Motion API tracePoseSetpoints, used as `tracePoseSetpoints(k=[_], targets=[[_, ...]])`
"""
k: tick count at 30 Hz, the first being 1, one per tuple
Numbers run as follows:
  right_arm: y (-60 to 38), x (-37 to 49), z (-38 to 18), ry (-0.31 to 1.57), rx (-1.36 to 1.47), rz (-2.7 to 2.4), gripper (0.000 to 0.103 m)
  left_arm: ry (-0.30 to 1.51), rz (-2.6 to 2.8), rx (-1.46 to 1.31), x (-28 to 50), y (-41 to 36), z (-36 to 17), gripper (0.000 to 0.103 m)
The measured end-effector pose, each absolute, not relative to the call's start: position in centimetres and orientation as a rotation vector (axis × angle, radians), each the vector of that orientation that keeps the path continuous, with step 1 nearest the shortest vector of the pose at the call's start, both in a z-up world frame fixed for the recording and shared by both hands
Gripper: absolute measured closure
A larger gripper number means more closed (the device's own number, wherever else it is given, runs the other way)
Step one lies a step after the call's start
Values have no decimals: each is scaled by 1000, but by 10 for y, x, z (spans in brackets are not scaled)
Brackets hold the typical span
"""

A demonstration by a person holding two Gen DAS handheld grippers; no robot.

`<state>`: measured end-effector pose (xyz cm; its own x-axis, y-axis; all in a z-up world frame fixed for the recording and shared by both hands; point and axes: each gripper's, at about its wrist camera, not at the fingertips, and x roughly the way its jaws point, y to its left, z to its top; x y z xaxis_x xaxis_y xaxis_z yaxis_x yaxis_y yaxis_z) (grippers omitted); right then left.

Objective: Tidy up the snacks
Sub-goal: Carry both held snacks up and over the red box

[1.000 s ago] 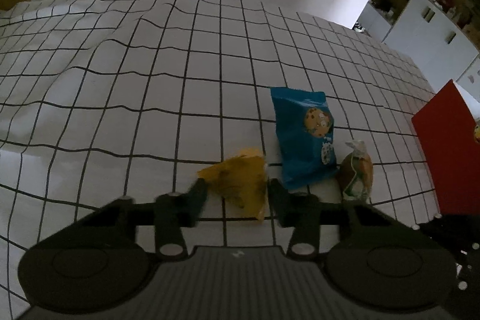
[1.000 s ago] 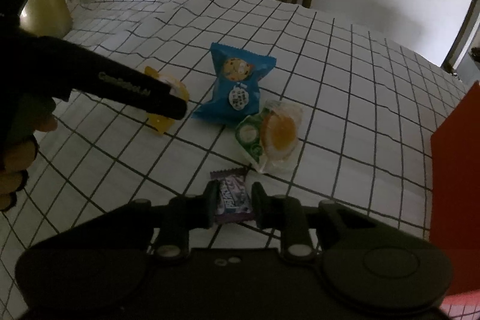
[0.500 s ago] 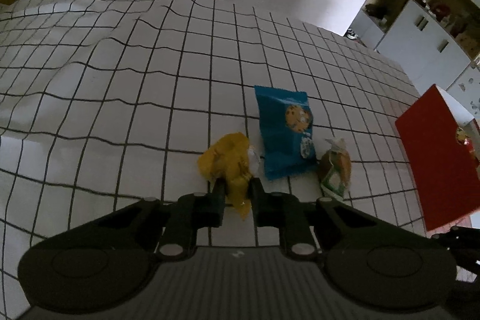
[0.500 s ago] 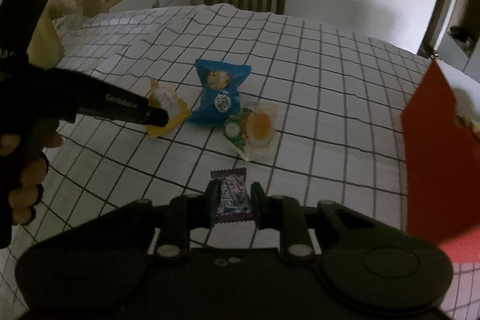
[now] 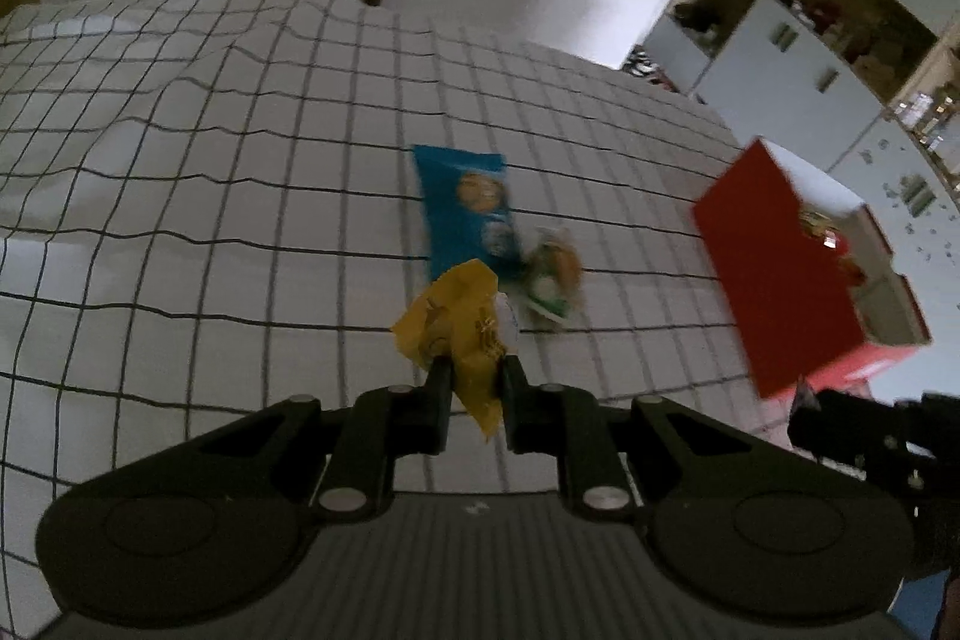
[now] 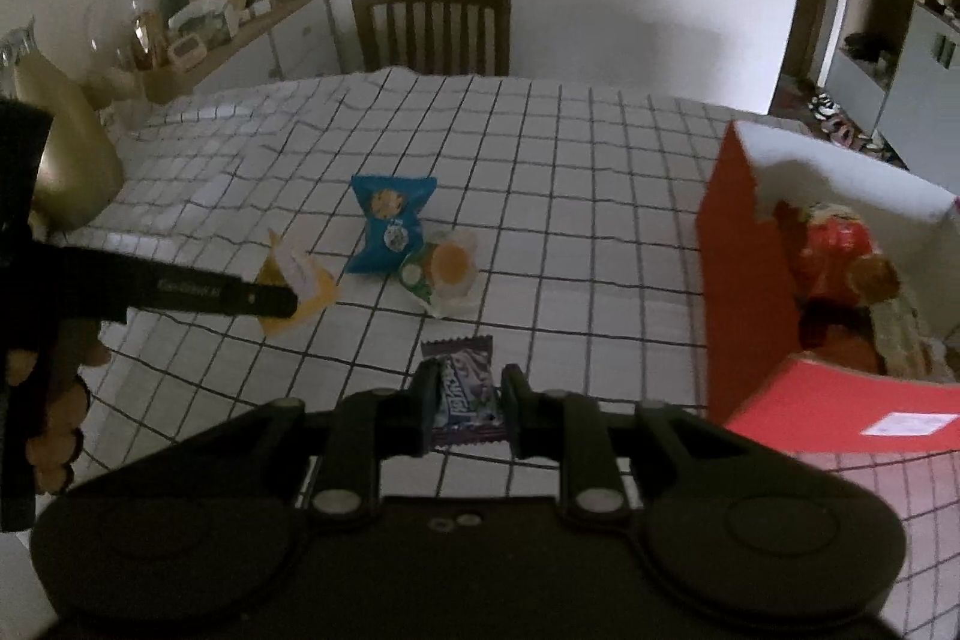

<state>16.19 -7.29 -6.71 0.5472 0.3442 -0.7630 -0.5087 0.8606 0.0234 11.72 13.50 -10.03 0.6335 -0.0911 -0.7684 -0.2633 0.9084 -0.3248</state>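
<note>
My left gripper (image 5: 474,370) is shut on a yellow snack packet (image 5: 459,325) and holds it above the table; it also shows in the right wrist view (image 6: 297,280). My right gripper (image 6: 465,382) is shut on a purple candy wrapper (image 6: 465,388), lifted off the cloth. A blue cookie bag (image 5: 471,208) (image 6: 390,220) and a clear-wrapped bun with a green label (image 5: 552,277) (image 6: 447,271) lie on the table. An open red box (image 5: 780,268) (image 6: 750,268) with several snacks inside stands at the right.
The table (image 6: 570,172) has a white cloth with a black grid. A wooden chair (image 6: 432,25) stands at the far side. A sideboard with clutter (image 6: 222,22) is at the back left. White cabinets (image 5: 828,40) are at the right.
My left gripper closed on the yellow packet and lifted it, turning right toward the red box. My right gripper rose with the purple candy, and the box interior came into view.
</note>
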Motion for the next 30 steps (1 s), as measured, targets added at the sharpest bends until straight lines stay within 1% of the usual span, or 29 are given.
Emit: tracePoseSetpoints(k=[15,24,30], targets=[[-146,155,-15,755,-149,451,82,843,-24,-340,103,53,-39,87],[-207,170,5,708,-135,419,82,809,-79,-303,123,-13,-10,87],[-250,187,8,690,-135,392,82,788,-109,-275,147,-60,2,87]])
